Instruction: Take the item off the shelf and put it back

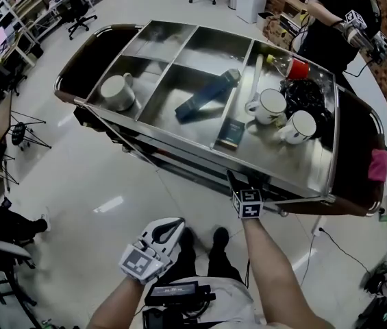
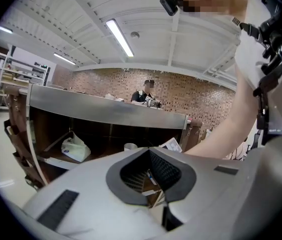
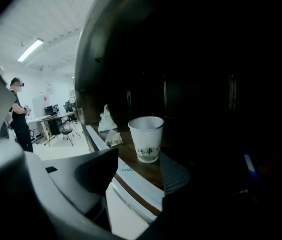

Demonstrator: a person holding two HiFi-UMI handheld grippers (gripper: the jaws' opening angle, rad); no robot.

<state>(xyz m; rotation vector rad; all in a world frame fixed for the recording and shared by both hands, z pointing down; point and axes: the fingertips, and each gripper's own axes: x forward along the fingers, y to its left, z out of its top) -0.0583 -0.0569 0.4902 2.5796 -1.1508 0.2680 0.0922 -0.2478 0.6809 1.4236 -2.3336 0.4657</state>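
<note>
Left gripper (image 2: pixel 162 203): fingers clenched, empty, parked low. Right gripper (image 3: pixel 141 170): fingers released at the shelf (image 3: pixel 127 158) edge. Paper cup (image 3: pixel 146 139) stood upright just beyond them, untouched. I judged this a lined-up pickup approach.

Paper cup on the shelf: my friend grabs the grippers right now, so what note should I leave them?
Left hand-held gripper: shut, empty, held low, away from the shelf.
Right hand-held gripper: open, aimed at the paper cup, not touching it.
Paper cup: upright on the lower shelf.
Done: can't tell whether the cup has been off the shelf yet.
Left: probably close on the cup, lift it off, then set it back.
</note>
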